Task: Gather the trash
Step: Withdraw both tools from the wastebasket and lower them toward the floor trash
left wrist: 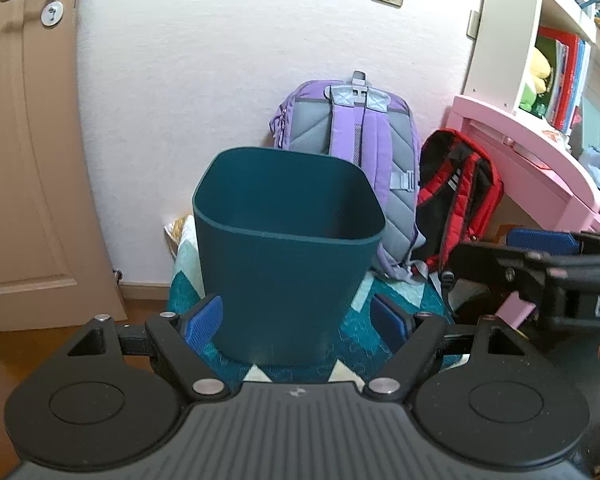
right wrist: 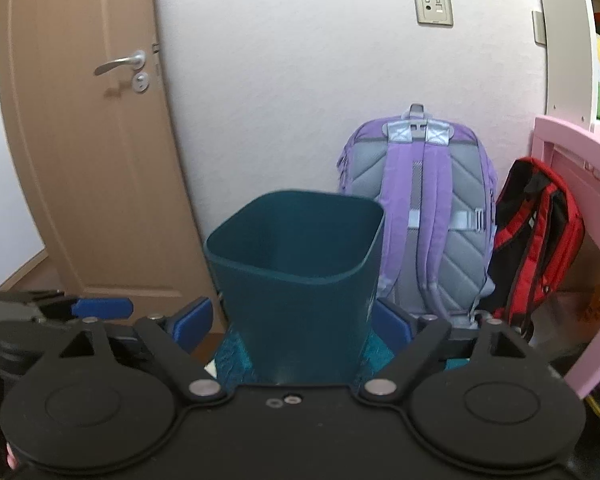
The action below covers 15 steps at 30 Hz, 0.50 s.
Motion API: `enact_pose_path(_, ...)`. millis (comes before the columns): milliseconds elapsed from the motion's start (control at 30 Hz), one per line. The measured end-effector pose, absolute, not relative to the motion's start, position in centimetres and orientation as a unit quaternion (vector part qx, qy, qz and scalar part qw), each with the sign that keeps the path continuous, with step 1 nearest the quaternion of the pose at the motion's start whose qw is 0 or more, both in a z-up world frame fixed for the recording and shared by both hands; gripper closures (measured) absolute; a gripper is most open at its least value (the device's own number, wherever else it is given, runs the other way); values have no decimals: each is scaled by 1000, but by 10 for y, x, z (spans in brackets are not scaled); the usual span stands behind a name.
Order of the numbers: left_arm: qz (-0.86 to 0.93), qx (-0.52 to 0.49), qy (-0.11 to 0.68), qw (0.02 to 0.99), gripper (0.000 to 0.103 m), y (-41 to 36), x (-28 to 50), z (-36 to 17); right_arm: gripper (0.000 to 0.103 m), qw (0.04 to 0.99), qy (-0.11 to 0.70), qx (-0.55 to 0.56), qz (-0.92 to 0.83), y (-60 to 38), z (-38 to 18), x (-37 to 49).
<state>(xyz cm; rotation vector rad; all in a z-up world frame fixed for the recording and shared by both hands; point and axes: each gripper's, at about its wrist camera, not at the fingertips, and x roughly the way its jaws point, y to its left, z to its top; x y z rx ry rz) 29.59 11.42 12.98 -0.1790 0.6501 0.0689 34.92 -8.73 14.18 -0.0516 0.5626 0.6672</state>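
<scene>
both claws, left gripper [left wrist: 298,320] and right gripper [right wrist: 290,320], are spread and empty. the teal bin [left wrist: 288,240] stands just ahead between their fingers; no trash visible, so scan low first.

Your left gripper [left wrist: 296,322] faces the bin [left wrist: 286,248] dead ahead, one finger to each side of its base. The bin stands on a mat [left wrist: 396,304]. Behind it, to the right, a backpack [left wrist: 356,152] leans on the wall; a second backpack [left wrist: 458,200] sits further right, beside the desk [left wrist: 532,152]. A door [left wrist: 28,152] stands far left.
</scene>
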Motion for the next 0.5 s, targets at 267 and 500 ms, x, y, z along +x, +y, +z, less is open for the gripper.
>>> enact_pose_path(267, 27, -99, 335, 937, 22, 105, 251, 109, 11, 893, 300, -31, 334, -101, 105, 307)
enact_pose_path(500, 22, -101, 373, 922, 21, 98, 228, 70, 5, 874, 337, -45, 346, -107, 61, 281)
